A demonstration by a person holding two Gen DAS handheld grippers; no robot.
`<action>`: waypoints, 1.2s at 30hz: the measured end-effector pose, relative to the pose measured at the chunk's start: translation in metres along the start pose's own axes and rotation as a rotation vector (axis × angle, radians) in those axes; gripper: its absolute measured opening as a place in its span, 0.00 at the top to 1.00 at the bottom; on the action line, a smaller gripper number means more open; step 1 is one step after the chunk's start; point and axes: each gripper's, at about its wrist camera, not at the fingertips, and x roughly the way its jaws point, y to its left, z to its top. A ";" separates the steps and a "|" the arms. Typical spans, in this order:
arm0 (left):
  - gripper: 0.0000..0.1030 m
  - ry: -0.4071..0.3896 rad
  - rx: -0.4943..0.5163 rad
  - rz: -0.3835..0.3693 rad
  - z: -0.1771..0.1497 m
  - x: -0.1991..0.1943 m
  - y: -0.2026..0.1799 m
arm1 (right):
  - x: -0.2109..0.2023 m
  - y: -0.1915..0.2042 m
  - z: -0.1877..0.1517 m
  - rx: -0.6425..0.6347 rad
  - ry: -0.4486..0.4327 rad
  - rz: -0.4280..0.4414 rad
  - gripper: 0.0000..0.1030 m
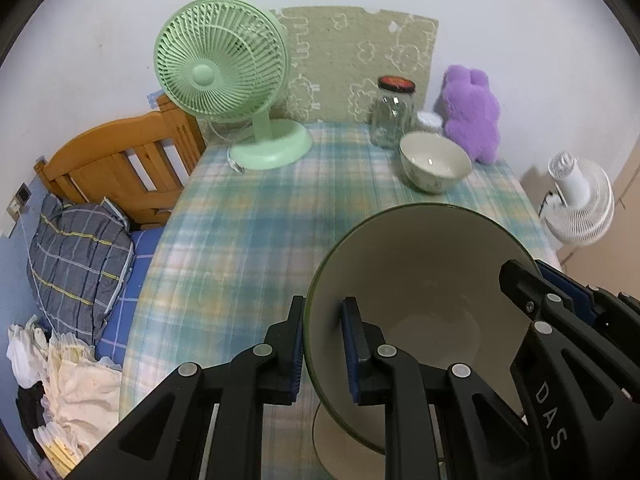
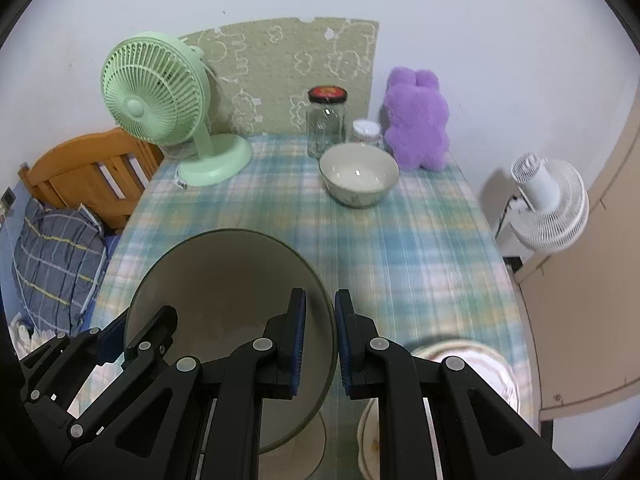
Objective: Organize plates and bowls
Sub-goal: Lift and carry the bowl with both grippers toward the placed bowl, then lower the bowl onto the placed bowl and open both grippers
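A large cream bowl with a dark green rim (image 1: 420,256) (image 2: 224,276) hangs tilted above the plaid tablecloth, held from both sides. My left gripper (image 1: 325,352) is shut on its left rim, one pad inside and one outside. My right gripper (image 2: 322,344) is shut on the opposite rim and also shows at the right edge of the left wrist view (image 1: 560,304). A smaller white bowl (image 1: 436,164) (image 2: 358,174) stands upright farther back on the table. A pale plate (image 2: 484,360) lies near the front right, partly hidden by my right gripper.
At the back of the table (image 2: 420,248) stand a green fan (image 1: 224,80), a glass jar with a dark lid (image 1: 392,116), a small white-lidded jar (image 2: 366,130) and a purple plush toy (image 1: 472,112). A white fan (image 2: 548,204) stands off the right edge. A wooden bed headboard (image 1: 120,160) and a pillow (image 1: 76,256) lie to the left.
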 end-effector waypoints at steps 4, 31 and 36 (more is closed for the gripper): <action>0.85 0.018 0.035 -0.005 -0.019 0.006 -0.003 | 0.004 -0.001 -0.022 0.023 0.028 -0.009 0.82; 0.84 0.180 0.043 -0.051 -0.074 0.051 0.003 | 0.041 0.004 -0.091 0.040 0.165 -0.049 0.82; 0.84 0.182 0.047 -0.040 -0.077 0.055 0.001 | 0.049 0.003 -0.093 0.044 0.186 -0.036 0.82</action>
